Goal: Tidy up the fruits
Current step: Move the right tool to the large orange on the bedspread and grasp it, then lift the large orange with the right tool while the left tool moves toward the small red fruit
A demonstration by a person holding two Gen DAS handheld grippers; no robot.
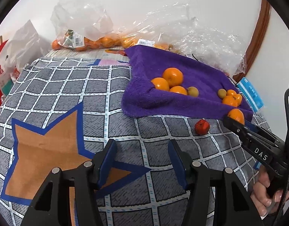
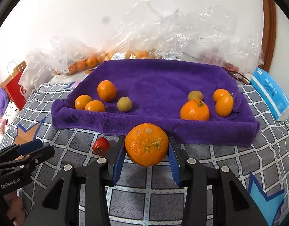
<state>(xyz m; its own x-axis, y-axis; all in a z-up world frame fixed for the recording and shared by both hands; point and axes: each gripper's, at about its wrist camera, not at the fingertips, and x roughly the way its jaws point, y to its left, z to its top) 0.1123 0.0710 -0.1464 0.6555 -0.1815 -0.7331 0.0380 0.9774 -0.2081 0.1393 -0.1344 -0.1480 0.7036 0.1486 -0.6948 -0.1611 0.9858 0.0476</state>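
R gripper [image 2: 146,151] pinches a big orange [image 2: 146,144] near purple towel [image 2: 159,79]; L gripper [image 1: 141,162] spread, empty; small red fruit [image 2: 100,146], maybe strawberry, beside.

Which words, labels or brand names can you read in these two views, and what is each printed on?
"DAS": side of the right gripper, seen from the left wrist.
"GenRobot.AI": body of the left gripper, seen from the right wrist.
Red paper bag: white lettering, cut off, unreadable.
Barcode labels on the plastic bags: too small.
Blue packet: print blurred.
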